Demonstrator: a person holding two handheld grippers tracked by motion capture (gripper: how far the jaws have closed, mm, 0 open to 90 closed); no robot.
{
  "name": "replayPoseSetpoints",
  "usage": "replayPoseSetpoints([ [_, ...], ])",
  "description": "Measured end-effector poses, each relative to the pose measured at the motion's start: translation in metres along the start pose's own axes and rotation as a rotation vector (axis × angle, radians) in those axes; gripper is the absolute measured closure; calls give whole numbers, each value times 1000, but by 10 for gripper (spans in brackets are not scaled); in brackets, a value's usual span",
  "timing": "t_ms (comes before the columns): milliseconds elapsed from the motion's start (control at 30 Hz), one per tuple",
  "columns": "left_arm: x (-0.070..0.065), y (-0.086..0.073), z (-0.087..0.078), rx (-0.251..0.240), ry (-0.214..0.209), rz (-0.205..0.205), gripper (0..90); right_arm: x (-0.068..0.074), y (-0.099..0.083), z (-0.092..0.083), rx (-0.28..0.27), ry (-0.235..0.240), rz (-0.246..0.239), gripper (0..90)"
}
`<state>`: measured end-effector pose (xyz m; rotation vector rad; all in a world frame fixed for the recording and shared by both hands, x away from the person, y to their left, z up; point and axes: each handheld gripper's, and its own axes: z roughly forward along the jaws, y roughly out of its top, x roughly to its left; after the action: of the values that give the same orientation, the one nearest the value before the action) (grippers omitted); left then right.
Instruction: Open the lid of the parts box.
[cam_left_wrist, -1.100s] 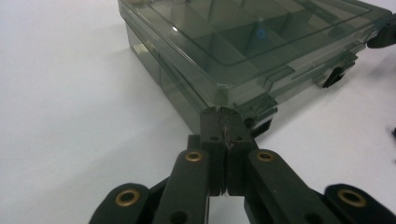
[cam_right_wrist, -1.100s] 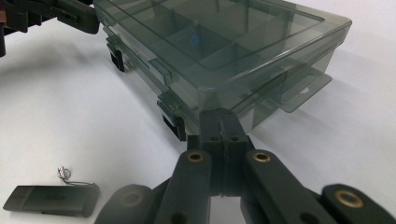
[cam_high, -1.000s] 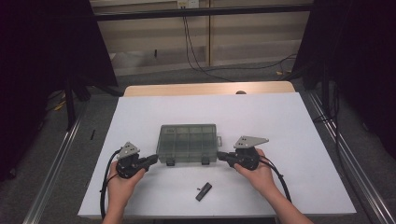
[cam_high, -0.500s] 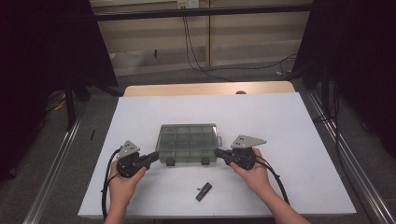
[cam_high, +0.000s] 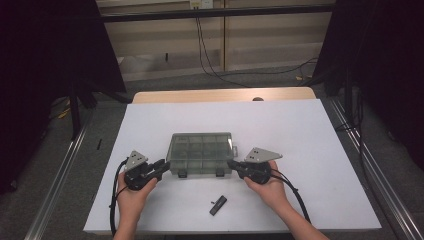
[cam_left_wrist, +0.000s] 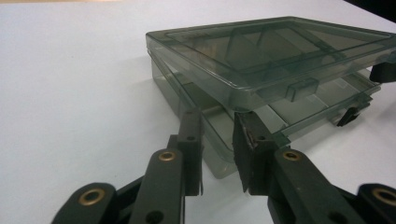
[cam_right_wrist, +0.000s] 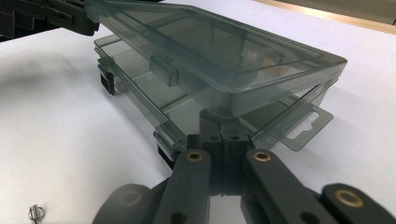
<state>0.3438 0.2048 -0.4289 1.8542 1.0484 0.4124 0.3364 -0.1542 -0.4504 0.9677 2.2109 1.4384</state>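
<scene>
A smoky clear plastic compartment box (cam_high: 200, 150) lies on the white table, its lid (cam_right_wrist: 210, 51) lifted a little off the base at the front. My left gripper (cam_high: 162, 165) is at the box's left front corner. Its jaws have just been opening and stand apart, with the base's corner (cam_left_wrist: 219, 158) in the gap and no pad pressing on it. My right gripper (cam_high: 232, 164) is shut, and its joined tips (cam_right_wrist: 219, 116) are pushed in under the lid's edge at the right front corner.
A small black part (cam_high: 218, 205) lies on the table in front of the box, between my hands. Black latches (cam_high: 182, 173) hang at the box's front edge. A hang tab (cam_right_wrist: 308, 126) sticks out from the base beside my right gripper.
My right gripper has edged left, closer in to the box's right front corner. The left hand has stayed where it was.
</scene>
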Motion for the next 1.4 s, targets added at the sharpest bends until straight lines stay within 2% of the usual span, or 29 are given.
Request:
replayPoseSetpoints([
  [467,-3,4,6,-93,41,-19,707,2,-2,0,-14,-12,-3,900],
  [867,-5,6,9,-106,58,-23,714,2,-2,0,-15,-14,6,900],
  [933,-6,8,9,-119,68,-33,717,2,-2,0,-17,-13,9,900],
  [1000,-6,9,9,-116,74,-23,725,2,-3,0,-19,-10,16,900],
  [1200,-6,12,11,-135,94,-28,736,2,-3,0,-19,-13,14,900],
  [1300,-7,14,12,-141,114,-13,737,2,-3,0,-20,-13,14,900],
  [1400,-7,16,13,-147,118,-21,750,2,-3,0,-19,-12,16,900],
])
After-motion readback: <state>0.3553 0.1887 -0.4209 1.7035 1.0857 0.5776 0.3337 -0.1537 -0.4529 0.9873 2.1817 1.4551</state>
